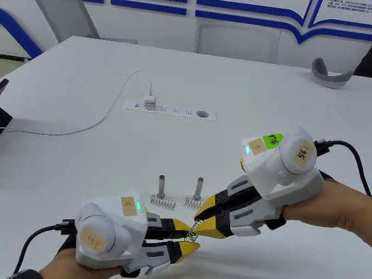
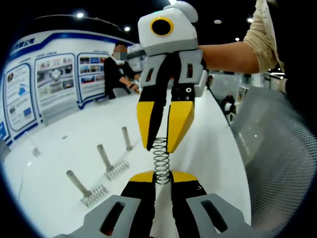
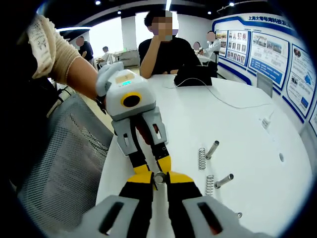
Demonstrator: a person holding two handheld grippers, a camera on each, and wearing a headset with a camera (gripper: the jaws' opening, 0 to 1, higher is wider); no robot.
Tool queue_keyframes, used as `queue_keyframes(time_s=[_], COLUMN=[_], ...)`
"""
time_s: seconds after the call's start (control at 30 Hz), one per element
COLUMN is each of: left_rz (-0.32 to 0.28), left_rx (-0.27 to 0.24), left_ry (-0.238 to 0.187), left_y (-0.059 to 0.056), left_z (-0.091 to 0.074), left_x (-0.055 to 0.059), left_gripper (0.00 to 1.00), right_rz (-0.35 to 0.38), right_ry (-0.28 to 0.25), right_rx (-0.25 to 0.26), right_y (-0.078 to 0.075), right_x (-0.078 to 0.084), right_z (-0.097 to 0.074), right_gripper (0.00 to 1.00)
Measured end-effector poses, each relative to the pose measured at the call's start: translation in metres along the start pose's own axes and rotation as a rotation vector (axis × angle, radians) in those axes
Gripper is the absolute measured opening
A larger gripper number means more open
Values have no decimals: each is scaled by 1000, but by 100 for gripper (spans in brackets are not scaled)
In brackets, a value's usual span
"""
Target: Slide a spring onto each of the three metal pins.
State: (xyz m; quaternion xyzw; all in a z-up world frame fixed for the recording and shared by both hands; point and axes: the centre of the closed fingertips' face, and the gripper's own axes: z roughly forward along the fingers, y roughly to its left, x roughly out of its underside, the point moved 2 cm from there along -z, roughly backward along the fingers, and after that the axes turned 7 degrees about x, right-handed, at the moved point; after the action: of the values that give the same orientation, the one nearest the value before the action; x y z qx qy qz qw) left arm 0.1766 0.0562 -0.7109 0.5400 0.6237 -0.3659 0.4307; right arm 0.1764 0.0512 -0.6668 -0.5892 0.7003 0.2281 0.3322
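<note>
the left gripper (image 2: 162, 177) is clamped on one end of a spring (image 2: 161, 158) and the right gripper (image 3: 159, 177) is clamped on the other, so it hangs in the air between them, near the pins (image 1: 161, 186). two more springs (image 1: 163, 202) lie on the surface (image 1: 87, 87) at the foot of two pins. any pull or twist could stretch the coil, and when one side lets go it might ping away or knock a pin.
</note>
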Motion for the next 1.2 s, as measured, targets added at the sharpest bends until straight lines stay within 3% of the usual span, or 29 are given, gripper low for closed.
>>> queue_keyframes(time_s=[0.4, 0.63, 0.8, 1.2], left_rz=[-23, -41, -55, -51], left_rx=[-7, -16, -19, -27], left_ry=[-21, -47, -62, -57], left_y=[2, 6, 7, 8], left_z=[-2, -3, -3, -3], left_x=[-2, -5, -6, -5], left_gripper=[10, 10, 10, 11], right_rz=[17, 72, 68, 76], right_ry=[-23, -67, -63, -82], right_rx=[29, 52, 57, 57], right_y=[-1, -6, -7, -7], right_x=[0, -4, -3, -8], right_z=[1, -3, -1, 4], right_gripper=[16, 15, 12, 12])
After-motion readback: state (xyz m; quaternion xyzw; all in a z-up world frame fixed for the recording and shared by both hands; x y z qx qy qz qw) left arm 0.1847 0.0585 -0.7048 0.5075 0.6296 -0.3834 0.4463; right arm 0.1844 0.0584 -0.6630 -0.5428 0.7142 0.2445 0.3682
